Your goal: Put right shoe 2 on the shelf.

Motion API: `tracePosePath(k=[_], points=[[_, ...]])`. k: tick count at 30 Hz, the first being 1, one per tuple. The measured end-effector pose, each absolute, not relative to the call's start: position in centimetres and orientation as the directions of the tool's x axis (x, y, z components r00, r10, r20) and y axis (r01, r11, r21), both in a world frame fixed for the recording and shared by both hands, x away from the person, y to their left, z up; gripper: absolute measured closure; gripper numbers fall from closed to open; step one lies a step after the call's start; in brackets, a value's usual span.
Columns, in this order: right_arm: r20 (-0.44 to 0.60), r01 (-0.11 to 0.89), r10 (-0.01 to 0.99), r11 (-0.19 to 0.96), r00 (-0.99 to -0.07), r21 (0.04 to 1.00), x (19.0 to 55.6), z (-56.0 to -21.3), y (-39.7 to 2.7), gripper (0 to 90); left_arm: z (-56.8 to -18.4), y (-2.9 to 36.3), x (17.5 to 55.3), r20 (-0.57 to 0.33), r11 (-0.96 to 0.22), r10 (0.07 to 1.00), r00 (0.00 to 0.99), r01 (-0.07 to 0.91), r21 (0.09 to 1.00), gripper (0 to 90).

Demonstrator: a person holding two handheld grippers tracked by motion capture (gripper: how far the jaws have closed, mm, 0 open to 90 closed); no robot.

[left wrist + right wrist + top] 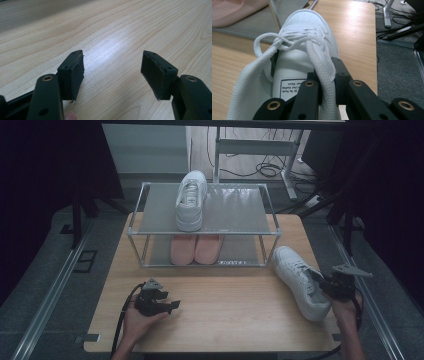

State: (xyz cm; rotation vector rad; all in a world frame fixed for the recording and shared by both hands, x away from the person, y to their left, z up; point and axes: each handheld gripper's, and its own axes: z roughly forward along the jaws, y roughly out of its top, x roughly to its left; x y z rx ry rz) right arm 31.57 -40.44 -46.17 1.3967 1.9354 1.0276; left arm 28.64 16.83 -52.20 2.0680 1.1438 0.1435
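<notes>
The right gripper [325,282] is pinching the white sneaker [300,281] at the right side of the wooden table [225,320], its jaws pressing together on the padded rim of the shoe's opening. In the right gripper view, that rim [323,75] is running straight down between the two black jaws, and the laces [284,41] are lying in loose loops over the tongue, with a printed label [292,87] showing inside. The sneaker is sitting on its sole, toe pointing away toward the metal rack [202,232], heel near the table's front right corner.

Over on the left, the left gripper [167,306] is resting low over bare tabletop near the front edge, well apart from the shoe. Its jaws are standing spread with nothing between them; in the left gripper view the pads [77,72] are framing only wood grain.

On the rack's top shelf, a second white sneaker [191,200] is sitting toe away from the person. Below it, on the lower shelf, a pair of pink slippers [195,249] is lying side by side.
</notes>
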Motion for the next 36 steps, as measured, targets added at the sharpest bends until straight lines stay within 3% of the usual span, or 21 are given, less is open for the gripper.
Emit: tracePosePath(k=[15, 36], points=[[0.052, 0.472, 0.936, 0.128, -0.349, 0.872, 26.4, -45.0, -39.9, 83.0, -52.1, 16.9, 28.7, -0.255, -0.303, 0.769, 0.587, 0.684, 0.663, 34.1], [0.111, 0.429, 0.886, 0.106, -0.451, 0.897, 24.6, -44.3, -37.8, 82.9, -52.1, 16.8, 28.6, -0.246, -0.302, 0.776, 0.580, 0.685, 0.663, 23.4]])
